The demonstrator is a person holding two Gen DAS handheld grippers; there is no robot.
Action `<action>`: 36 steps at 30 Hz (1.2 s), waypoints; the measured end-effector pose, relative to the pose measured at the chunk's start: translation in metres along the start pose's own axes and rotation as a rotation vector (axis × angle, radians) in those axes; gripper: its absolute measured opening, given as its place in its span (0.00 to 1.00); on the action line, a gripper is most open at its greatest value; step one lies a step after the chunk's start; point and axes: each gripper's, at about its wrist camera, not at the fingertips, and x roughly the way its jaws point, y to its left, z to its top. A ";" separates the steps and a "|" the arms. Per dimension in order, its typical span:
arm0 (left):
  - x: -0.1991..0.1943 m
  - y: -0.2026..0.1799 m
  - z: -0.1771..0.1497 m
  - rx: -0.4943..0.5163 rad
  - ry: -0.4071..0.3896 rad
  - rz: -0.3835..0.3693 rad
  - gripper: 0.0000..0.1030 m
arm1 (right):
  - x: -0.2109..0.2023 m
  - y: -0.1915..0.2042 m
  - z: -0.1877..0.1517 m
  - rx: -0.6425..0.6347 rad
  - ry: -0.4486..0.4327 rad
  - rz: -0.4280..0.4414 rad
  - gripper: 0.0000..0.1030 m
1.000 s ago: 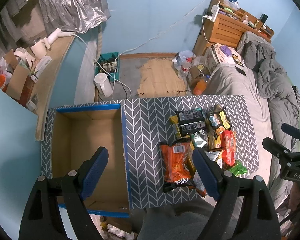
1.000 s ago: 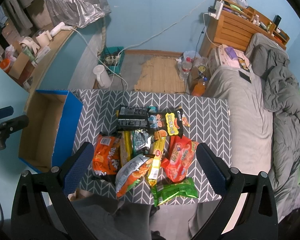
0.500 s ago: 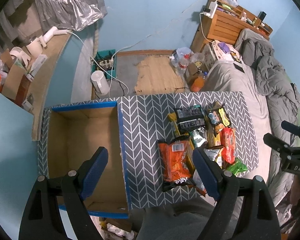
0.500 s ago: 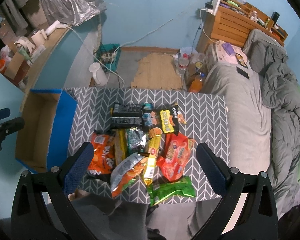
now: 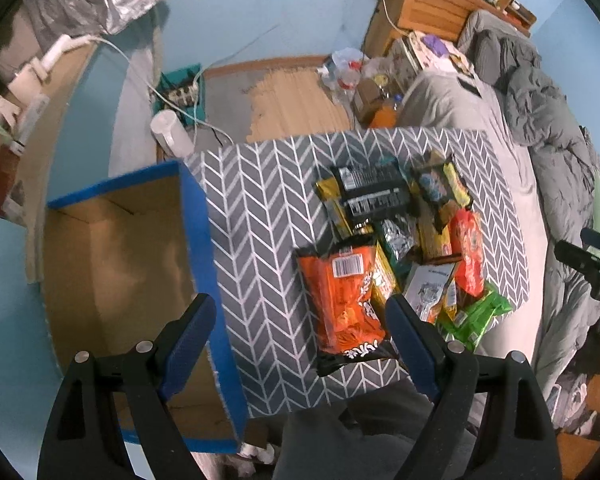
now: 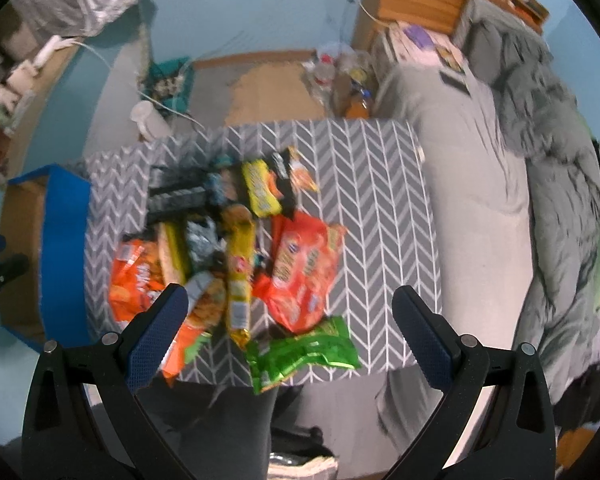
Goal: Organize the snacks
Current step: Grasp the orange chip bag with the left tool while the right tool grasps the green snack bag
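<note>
Blue-edged brown cardboard, plain and matte inside, forms the open box [image 5: 112, 264] that stands at the left end of the grey tablecloth with its white herringbone pattern [image 5: 268, 216]; the near corner of the box is hidden behind the left gripper [image 5: 296, 330]. That gripper hangs above the table with its black plastic arms spread wide and its blue textured pads [image 5: 188, 332] holding nothing, one over the box edge, the other over the snack heap.

Crinkled, glossy wrappers lie heaped on the right half of the cloth, well apart from the box. Nearest is the large orange chip bag with a barcode label [image 5: 344, 300], flat on its back. Beyond it lie the black rectangular snack packs [image 5: 372, 192], partly over a gold wrapper. Further right come the long yellow biscuit sleeve [image 6: 240, 276], the red-orange cracker pack [image 6: 304, 268], and the bright green foil bag [image 6: 300, 356] at the table's near edge, just beside the cracker pack.

The right gripper [image 6: 290, 326] is likewise spread open and empty above the heap, its left pad covering part of an orange-and-white bag. The right wrist view is blurred, so labels are unreadable. A rumpled grey bed [image 5: 540, 128] flanks the table's right.
</note>
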 end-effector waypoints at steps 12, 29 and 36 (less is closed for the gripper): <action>0.062 -0.010 0.001 -0.007 0.105 -0.021 0.85 | 0.058 -0.021 -0.048 0.178 0.131 0.002 0.98; 0.142 -0.022 -0.005 -0.117 0.238 -0.049 0.85 | 0.138 -0.057 -0.096 0.520 0.239 0.042 0.96; 0.172 -0.023 -0.003 -0.132 0.296 -0.041 0.85 | 0.171 -0.060 -0.104 0.577 0.262 0.088 0.81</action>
